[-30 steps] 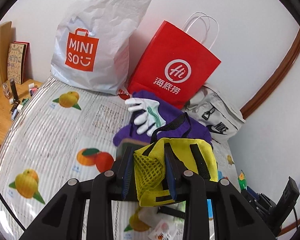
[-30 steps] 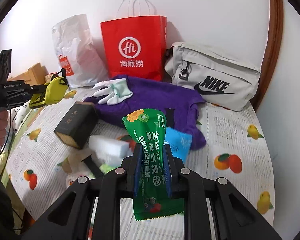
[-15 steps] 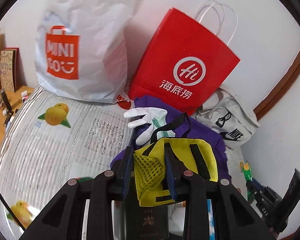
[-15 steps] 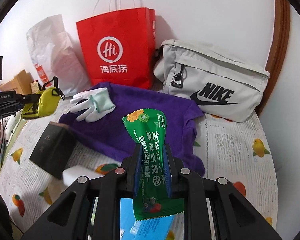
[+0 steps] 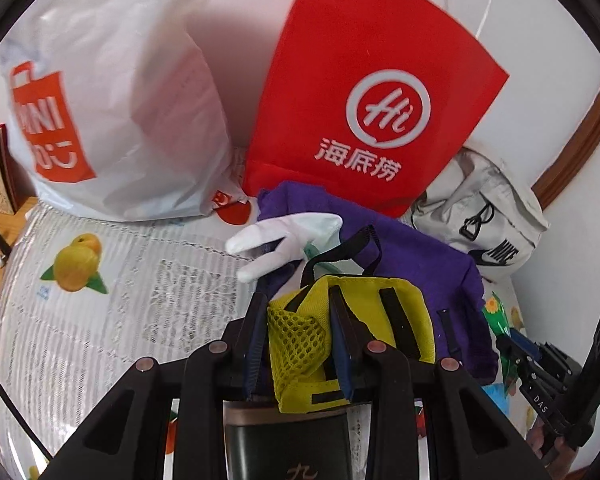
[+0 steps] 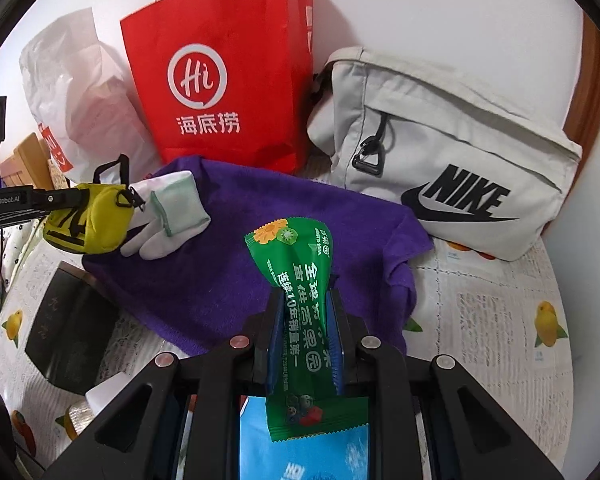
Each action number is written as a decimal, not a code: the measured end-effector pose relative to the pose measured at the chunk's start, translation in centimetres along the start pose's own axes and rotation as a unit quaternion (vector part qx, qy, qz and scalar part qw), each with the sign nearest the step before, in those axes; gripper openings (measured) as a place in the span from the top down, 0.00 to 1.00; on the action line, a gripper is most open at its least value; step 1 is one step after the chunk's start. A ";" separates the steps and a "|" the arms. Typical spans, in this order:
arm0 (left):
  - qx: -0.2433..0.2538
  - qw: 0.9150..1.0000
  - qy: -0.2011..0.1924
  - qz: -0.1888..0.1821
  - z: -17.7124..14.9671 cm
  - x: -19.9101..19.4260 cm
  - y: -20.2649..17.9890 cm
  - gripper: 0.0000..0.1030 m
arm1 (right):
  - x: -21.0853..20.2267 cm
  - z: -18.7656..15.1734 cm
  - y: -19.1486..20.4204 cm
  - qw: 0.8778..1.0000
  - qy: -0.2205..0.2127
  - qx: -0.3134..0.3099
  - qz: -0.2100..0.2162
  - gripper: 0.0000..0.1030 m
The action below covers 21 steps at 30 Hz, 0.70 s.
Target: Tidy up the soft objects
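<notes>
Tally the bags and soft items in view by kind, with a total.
Shopping bags: 2, the red paper bag and the white plastic bag
Zip bags: 2, the grey Nike bag and the yellow pouch
Cloths: 1, the purple towel
Gloves: 1, the white glove
Snack packets: 1, the green packet
Total: 7

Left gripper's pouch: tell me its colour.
Yellow pouch with black straps and a mesh side; left wrist view shows it best.

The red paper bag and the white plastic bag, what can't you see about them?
- Red paper bag: both views show only its outside; the contents are hidden by its walls.
- White plastic bag: left view blurs its orange logo, right view hides part behind the red bag.
</notes>
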<state>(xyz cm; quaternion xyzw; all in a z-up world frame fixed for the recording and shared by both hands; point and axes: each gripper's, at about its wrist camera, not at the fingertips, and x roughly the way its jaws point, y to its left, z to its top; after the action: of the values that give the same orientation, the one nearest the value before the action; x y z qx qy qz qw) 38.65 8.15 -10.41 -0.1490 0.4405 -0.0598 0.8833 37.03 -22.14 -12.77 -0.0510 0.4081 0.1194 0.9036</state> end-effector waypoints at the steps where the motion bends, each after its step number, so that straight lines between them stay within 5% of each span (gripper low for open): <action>1: 0.001 1.000 0.003 -0.002 0.0 0.4 -0.1 0.72 | 0.3 0.1 0.1 1.000 0.002 -0.001 0.001 0.80; 21: 0.052 0.997 0.050 0.023 -0.3 5.8 -1.5 0.70 | 4.9 0.5 -0.5 0.999 0.046 0.003 0.000 0.79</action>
<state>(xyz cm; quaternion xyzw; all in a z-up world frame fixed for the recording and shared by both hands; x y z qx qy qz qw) 41.97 5.27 -14.45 -0.0900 0.4841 -0.0699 0.8676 40.67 -21.63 -16.08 -0.0538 0.4498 0.1159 0.8840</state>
